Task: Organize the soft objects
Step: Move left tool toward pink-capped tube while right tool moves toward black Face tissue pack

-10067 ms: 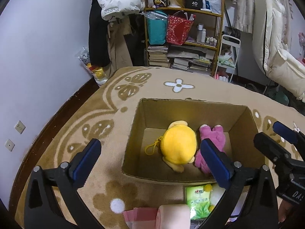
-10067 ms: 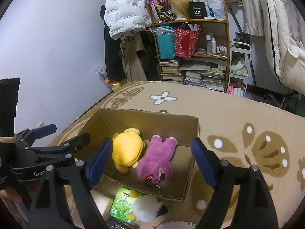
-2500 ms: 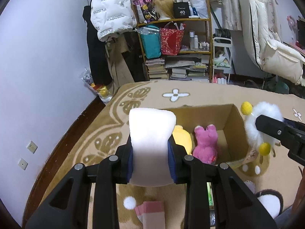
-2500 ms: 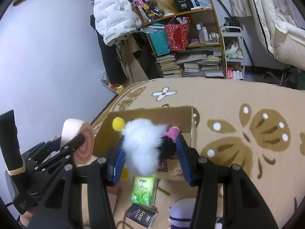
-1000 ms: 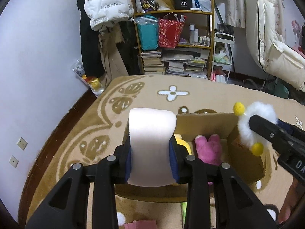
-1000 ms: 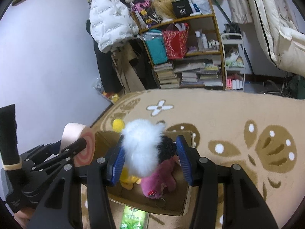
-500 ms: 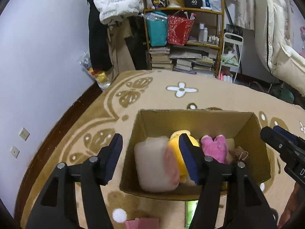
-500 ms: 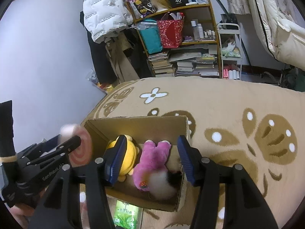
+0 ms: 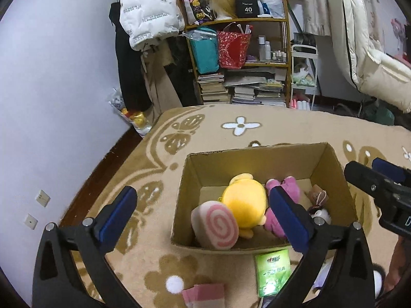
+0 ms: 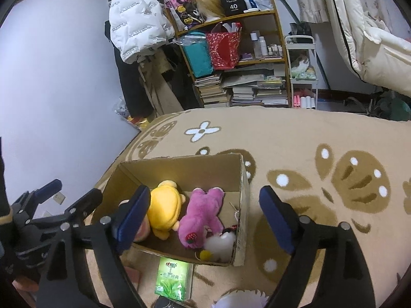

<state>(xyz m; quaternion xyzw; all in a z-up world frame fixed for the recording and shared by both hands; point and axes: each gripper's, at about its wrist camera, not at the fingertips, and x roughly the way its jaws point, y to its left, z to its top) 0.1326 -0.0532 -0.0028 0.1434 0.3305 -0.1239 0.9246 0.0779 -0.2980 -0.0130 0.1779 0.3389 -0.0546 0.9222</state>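
A cluttered room with a plain pale lilac wall on the left, two sockets low on it. A tan rug with brown butterfly and white flower patterns covers the dark wood floor. Past the rug's far edge stands a wooden shelf packed with bags, bottles and stacked books. A white puffer jacket hangs left of it; cream bedding hangs at right.

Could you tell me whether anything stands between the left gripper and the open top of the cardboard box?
Nothing visible does. The left gripper hangs open and empty above the cardboard box, whose top is uncovered; the pink swirl roll cushion already lies inside beside the yellow plush.
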